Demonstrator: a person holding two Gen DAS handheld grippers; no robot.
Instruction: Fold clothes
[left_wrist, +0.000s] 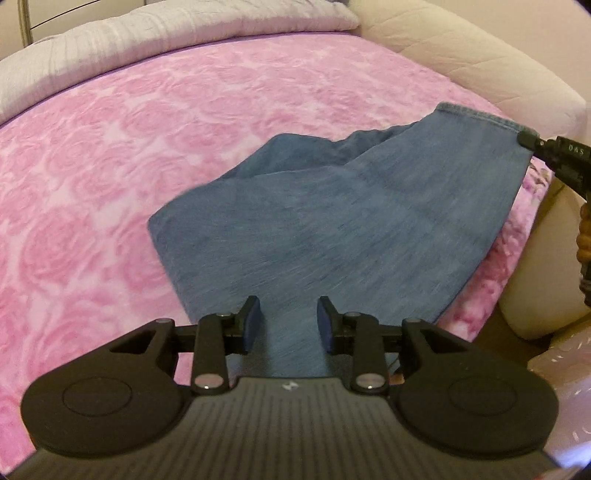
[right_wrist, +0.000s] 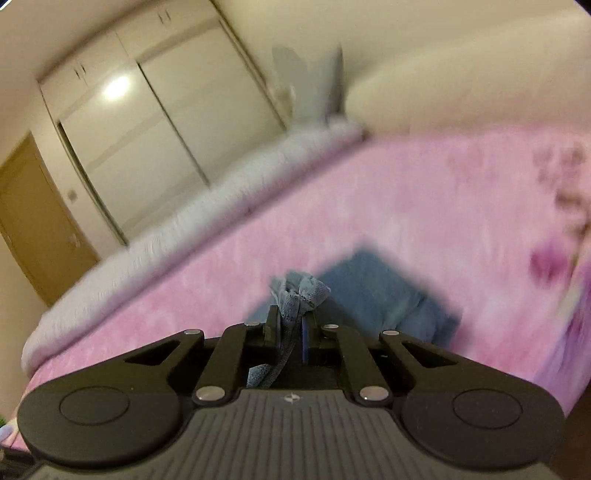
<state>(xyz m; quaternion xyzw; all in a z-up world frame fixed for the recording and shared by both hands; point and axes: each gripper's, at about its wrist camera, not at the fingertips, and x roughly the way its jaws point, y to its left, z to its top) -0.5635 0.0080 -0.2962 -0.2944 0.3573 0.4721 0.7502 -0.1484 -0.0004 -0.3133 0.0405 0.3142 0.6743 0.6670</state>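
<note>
Mid-fold: right claw (right_wrist: 291, 325) clamped on blue denim jeans' (left_wrist: 332, 221) hem, lifted over pink rose-patterned bed blanket (left_wrist: 110, 166). Left claw (left_wrist: 288, 325) part-open astride denim, grip uncertain. Next: carry hem across, lay flat.

Left gripper (left_wrist: 289, 319) — matte black linkage arms, silver pivot screws, blue pads (left_wrist: 252, 325), ribbed grey housing with a small white logo. Right gripper (right_wrist: 291, 328) — identical build.

Only the white letters "DAS" can be read, on the right gripper (left_wrist: 526, 139).
</note>
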